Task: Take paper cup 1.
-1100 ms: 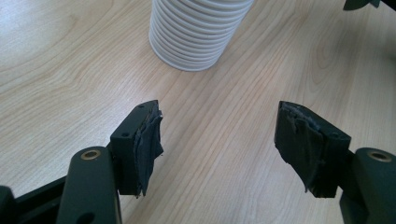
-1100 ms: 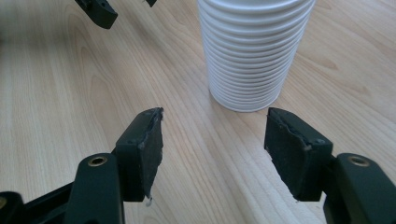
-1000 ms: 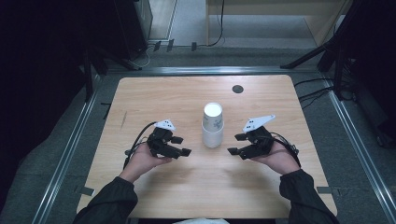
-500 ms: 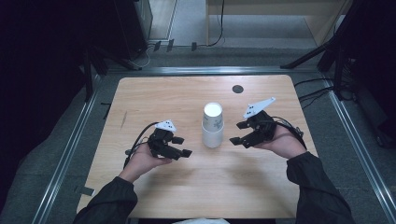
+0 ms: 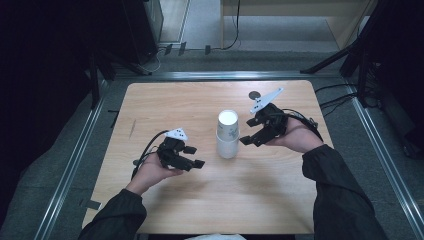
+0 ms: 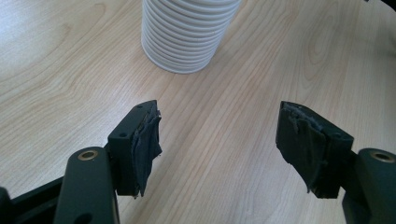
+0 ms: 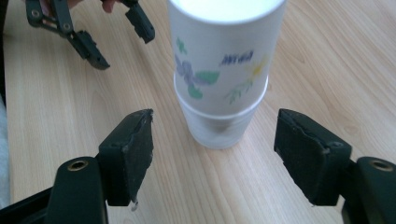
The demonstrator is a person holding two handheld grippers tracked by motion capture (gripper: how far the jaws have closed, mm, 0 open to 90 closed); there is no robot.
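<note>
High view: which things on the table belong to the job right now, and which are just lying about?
In the job:
- cup stack, upside down at the table's middle
- right hand-held gripper, jaws just opening, nothing between them, beside the stack
- left hand-held gripper, open, pointed at the stack

Lying about:
- dark disc near the far edge
- table itself

One stack of paper cups (image 5: 227,134) (upside down), two grippers, one table (image 5: 165,107)

Table (image 5: 165,200) evenly lit from above, surroundings dark; soft shadows; gripper views slightly soft.
</note>
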